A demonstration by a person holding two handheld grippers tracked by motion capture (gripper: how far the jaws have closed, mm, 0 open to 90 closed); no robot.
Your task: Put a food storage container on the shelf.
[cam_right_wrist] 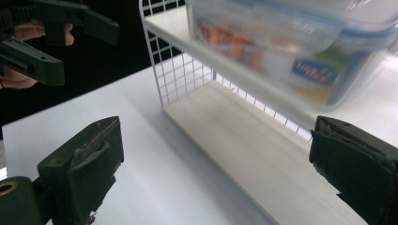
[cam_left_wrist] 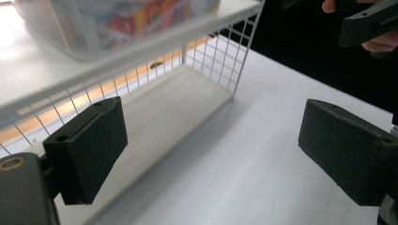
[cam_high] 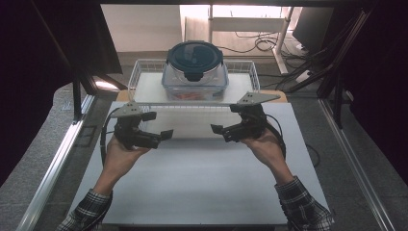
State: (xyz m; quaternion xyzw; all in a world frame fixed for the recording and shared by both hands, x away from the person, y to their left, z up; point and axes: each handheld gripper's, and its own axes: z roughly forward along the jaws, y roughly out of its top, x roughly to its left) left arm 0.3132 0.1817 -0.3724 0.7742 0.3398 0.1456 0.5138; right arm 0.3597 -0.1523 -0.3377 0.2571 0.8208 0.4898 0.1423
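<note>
A clear plastic container [cam_high: 195,67] with a dark blue round lid stands on top of a white wire rack [cam_high: 139,72] at the table's far edge. Colourful packets show through the container [cam_right_wrist: 291,47] wall. My left gripper [cam_high: 163,137] hovers over the white table [cam_high: 192,183] in front of the rack, pointing right. My right gripper [cam_high: 219,131] faces it, pointing left. In the left gripper view the left gripper [cam_left_wrist: 216,150] is open with nothing between its jaws. The right gripper [cam_right_wrist: 218,168] is likewise open and empty, looking at the rack's lower wooden shelf [cam_right_wrist: 244,140].
The rack [cam_left_wrist: 225,51] has wire-grid ends and a low gap under its top board. Metal frame rails [cam_high: 53,163] run along both sides of the table. Dark curtains hang left and right. Cables [cam_high: 269,43] lie on the floor behind the rack.
</note>
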